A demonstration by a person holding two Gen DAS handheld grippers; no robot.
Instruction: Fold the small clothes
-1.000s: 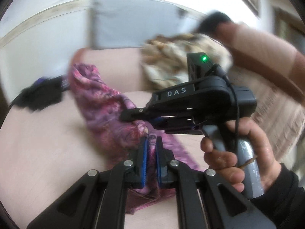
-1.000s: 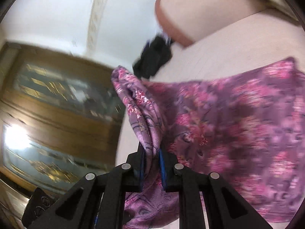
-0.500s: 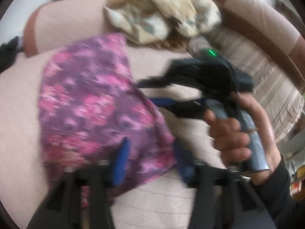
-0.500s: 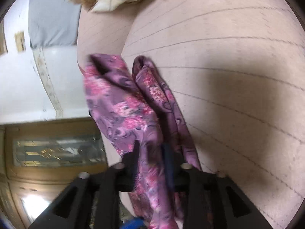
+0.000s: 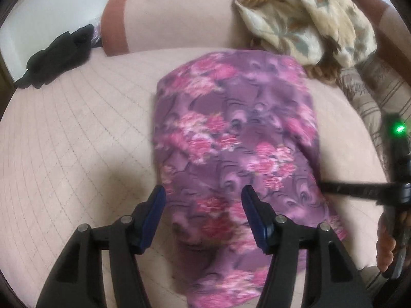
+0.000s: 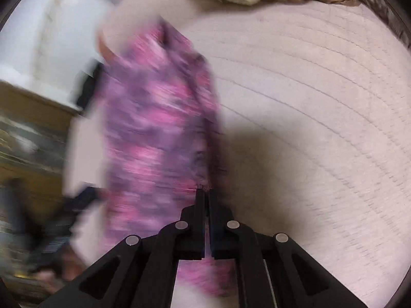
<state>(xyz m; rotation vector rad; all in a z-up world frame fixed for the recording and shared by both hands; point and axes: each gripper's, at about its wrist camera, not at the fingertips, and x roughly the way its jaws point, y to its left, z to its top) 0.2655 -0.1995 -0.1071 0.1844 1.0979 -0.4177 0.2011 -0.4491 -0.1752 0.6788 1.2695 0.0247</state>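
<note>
A purple garment with pink flowers (image 5: 236,138) lies spread flat on the pink quilted sofa seat (image 5: 77,138). My left gripper (image 5: 203,200) is open, its blue-padded fingers (image 5: 154,213) standing just above the garment's near end, holding nothing. My right gripper (image 6: 205,195) is shut, and its tips pinch the garment's edge (image 6: 159,118), which is motion-blurred in the right wrist view. The right gripper also shows at the garment's right side in the left wrist view (image 5: 334,187).
A crumpled beige floral cloth (image 5: 303,18) lies at the back right of the seat. A black cloth (image 5: 56,56) sits at the far left by the sofa armrest (image 5: 164,18). A striped cushion (image 5: 372,89) is at the right.
The garment went from hanging between both shut grippers to lying flat on the seat. My left gripper opened and let go of it. My right gripper stayed shut on its edge.
</note>
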